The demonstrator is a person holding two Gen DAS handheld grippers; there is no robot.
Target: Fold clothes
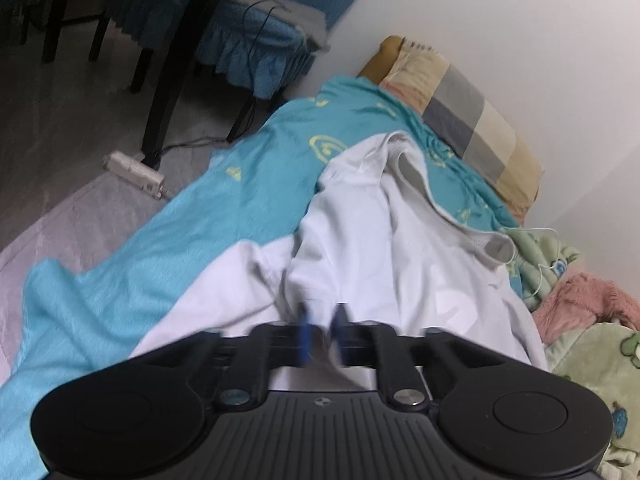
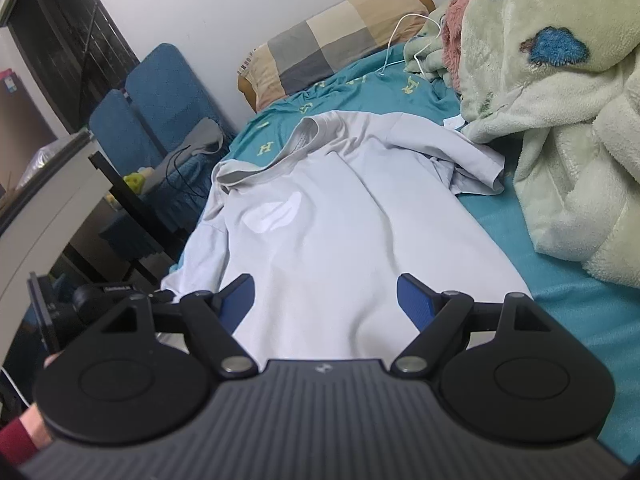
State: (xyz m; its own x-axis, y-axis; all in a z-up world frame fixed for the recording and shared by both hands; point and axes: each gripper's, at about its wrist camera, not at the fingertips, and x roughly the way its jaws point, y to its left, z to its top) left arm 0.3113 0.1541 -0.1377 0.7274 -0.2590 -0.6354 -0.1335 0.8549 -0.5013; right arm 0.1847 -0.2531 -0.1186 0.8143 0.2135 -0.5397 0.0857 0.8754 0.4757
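Your left gripper (image 1: 323,334): matt black plastic body, ribbed top plate, bright metal pivot screws, blue ribbed pads on the jaws. Your right gripper (image 2: 325,300) looks the same in finish.

The shirt (image 2: 332,216) you are working on is thin, smooth, pale grey cloth, with a slightly glossy white print (image 2: 274,211) on the chest and a ribbed collar (image 2: 308,138).

Bedsheet (image 1: 208,216): teal woven cloth, faint sheen, yellow printed marks.

Blanket (image 2: 560,128): thick plush fleece, pale green, fuzzy (pink shaggy side showing at its edge).

Pillow (image 1: 476,120): checked cotton-like cloth, matt.

Wall (image 1: 500,16): smooth, matt white.
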